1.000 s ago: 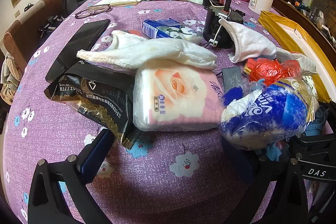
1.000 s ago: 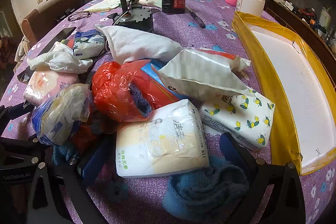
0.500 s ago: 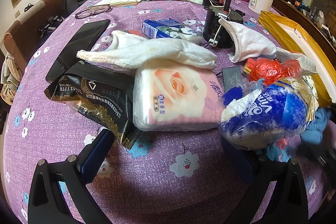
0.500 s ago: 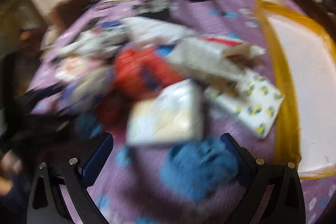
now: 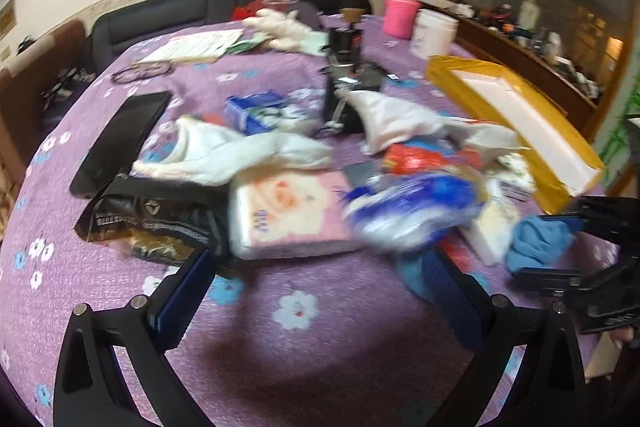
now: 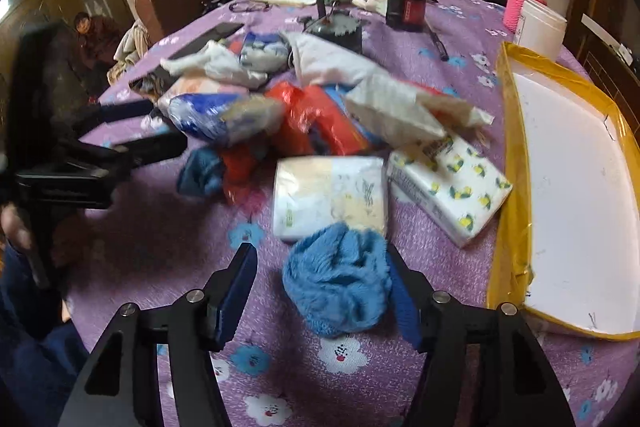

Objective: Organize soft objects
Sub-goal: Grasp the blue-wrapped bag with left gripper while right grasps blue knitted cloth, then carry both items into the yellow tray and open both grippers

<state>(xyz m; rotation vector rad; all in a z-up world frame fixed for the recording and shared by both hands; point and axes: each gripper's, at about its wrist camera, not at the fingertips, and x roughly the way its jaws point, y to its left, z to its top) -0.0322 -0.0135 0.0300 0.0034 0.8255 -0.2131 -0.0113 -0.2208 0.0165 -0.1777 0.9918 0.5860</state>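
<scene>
Right gripper (image 6: 320, 291) jaws closing on the fluffy blue cloth (image 6: 338, 285) beside the yellow tray (image 6: 506, 163), probably light and squashy, best pinched mid-bunch; left gripper (image 5: 316, 291) wide, empty

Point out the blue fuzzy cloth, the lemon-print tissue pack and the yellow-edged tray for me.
blue fuzzy cloth (image 6: 338, 277), right wrist view, middle of the bunched fabric.
lemon-print tissue pack (image 6: 452, 183), right wrist view, middle of its top face.
yellow-edged tray (image 6: 510, 147), right wrist view, on its near yellow side wall.
</scene>
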